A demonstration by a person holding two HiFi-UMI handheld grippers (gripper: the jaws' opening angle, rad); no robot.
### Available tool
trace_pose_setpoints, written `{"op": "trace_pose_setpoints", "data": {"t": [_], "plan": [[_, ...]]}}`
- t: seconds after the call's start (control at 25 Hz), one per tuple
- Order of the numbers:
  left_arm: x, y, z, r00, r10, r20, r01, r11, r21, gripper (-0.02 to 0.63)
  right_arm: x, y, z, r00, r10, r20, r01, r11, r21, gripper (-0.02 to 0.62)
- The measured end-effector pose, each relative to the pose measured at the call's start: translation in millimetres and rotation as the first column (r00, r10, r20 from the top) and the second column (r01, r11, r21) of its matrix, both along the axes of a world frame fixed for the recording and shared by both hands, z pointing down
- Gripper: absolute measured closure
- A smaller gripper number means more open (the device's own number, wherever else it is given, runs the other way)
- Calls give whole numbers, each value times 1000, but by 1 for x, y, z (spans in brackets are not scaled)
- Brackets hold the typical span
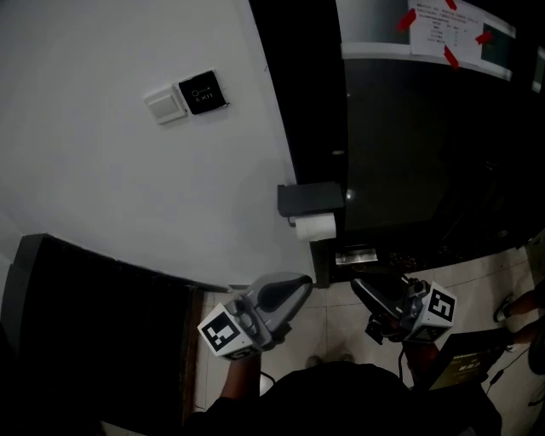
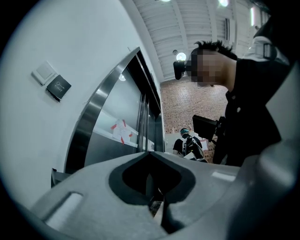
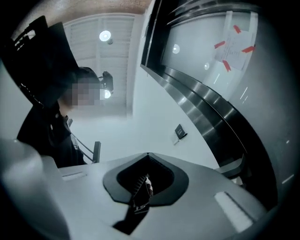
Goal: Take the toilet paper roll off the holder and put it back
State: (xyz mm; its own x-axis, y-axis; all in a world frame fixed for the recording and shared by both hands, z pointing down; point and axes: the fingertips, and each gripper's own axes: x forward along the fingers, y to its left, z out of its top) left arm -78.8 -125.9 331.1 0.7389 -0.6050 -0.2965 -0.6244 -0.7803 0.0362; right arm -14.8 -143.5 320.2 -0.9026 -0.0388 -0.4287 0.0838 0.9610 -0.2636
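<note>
Head view showed one toilet paper roll (image 1: 315,226) hanging under one black holder (image 1: 310,198) on the wall, well apart from two grippers. Left gripper (image 1: 300,283) and right gripper (image 1: 359,286) both stood closed and empty. Roll judged light, soft and easily crushed; best pinched gently across its outer wrap.

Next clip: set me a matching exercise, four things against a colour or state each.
Things:
1 roll
2 holder
3 notice
4 right tongs

States:
A shut, nothing between them
B red tape at its edges
C white, hanging under a dark box
D black, above the white cylinder

Pairs: 1-C, 2-D, 3-B, 4-A
</note>
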Motion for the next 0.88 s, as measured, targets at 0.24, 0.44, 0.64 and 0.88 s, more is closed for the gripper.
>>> {"op": "trace_pose_setpoints", "data": {"t": [0.24,0.44,0.64,0.88], "plan": [[2,-1,1,1000,10,-2,-10,1000,-1,605,1,2,-1,1000,25,-17,-24,999,30,595],[4,-2,0,1000,21,-5,-21,1000,2,606,3,4,-1,998,50,-28,-49,998,47,595],[7,0,0,1000,26,2,-26,1000,3,605,5,8,1,997,61,-40,-58,997,59,595],[5,1,2,1000,27,3,-27,1000,-7,605,4,10,0,997,64,-40,-61,996,61,595]]}}
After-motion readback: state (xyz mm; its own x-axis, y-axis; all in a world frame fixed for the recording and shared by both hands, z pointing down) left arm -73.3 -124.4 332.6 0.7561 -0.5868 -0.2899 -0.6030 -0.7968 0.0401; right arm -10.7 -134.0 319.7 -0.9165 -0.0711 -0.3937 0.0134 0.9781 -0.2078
